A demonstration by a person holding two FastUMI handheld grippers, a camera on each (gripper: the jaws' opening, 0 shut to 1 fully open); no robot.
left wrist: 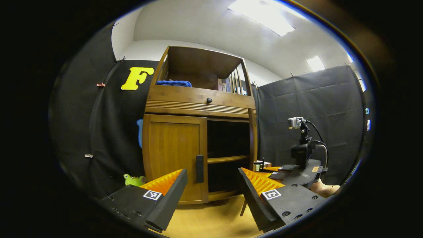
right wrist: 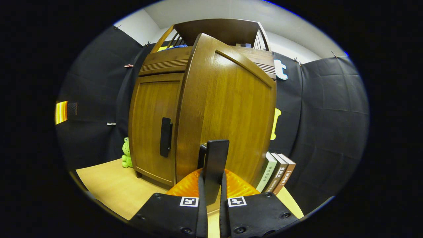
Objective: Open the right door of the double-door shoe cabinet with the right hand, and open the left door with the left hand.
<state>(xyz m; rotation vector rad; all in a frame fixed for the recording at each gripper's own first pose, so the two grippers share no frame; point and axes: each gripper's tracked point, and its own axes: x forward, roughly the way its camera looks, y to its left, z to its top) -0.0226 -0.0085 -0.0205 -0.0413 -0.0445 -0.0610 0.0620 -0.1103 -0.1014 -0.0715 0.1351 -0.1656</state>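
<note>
Bright ceiling panels [left wrist: 264, 15], sharp focus, strong fisheye edge distortion.

The black handle [right wrist: 214, 162] of the right door [right wrist: 228, 112] is clamped between both fingers of the right gripper [right wrist: 213, 185]; the door is swung open. The left door [right wrist: 153, 125] is closed.

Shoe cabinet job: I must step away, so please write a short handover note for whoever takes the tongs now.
Right tongs: shut on the right door's handle; right door swung well open.
Left tongs: open, empty, in front of the left door's handle, not touching it.
Left door shut.
Done: right door open.
Left: grip the left handle and pull that door open.
</note>
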